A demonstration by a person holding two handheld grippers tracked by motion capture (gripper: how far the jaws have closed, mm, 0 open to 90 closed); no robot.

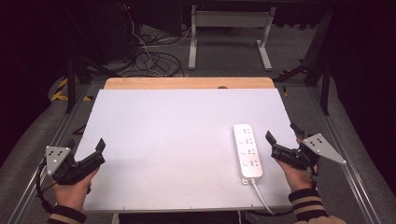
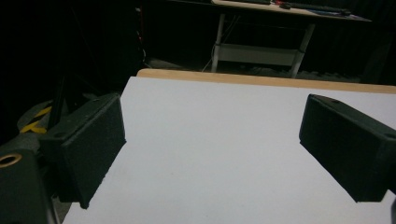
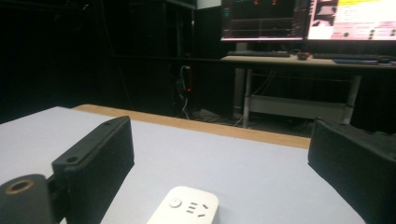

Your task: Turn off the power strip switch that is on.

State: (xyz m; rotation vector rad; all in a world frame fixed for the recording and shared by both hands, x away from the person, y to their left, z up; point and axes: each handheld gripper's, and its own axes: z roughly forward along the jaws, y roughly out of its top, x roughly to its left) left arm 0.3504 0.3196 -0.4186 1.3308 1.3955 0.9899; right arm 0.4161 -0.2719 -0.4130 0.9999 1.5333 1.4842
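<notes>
Nearest the camera, two hands enter from the bottom edge, each holding one claw. The left claw [image 1: 86, 156] rests at the near left corner of the table [image 1: 177, 126], its jaws spread wide with nothing between them (the left gripper view shows bare white surface in the gap). The right claw [image 1: 285, 137] sits at the near right edge, jaws likewise wide apart and empty. One white power strip [image 1: 247, 151] lies flat on the table just to the left of the right claw, lengthwise toward the far edge, showing four socket groups; its cord [image 1: 261, 196] runs off the near edge. Beyond the white surface, one strip of bare wood [image 1: 187, 83] marks the far edge. Farther off stand a second desk [image 3: 299, 60] and two lit monitors [image 3: 308, 18].
</notes>
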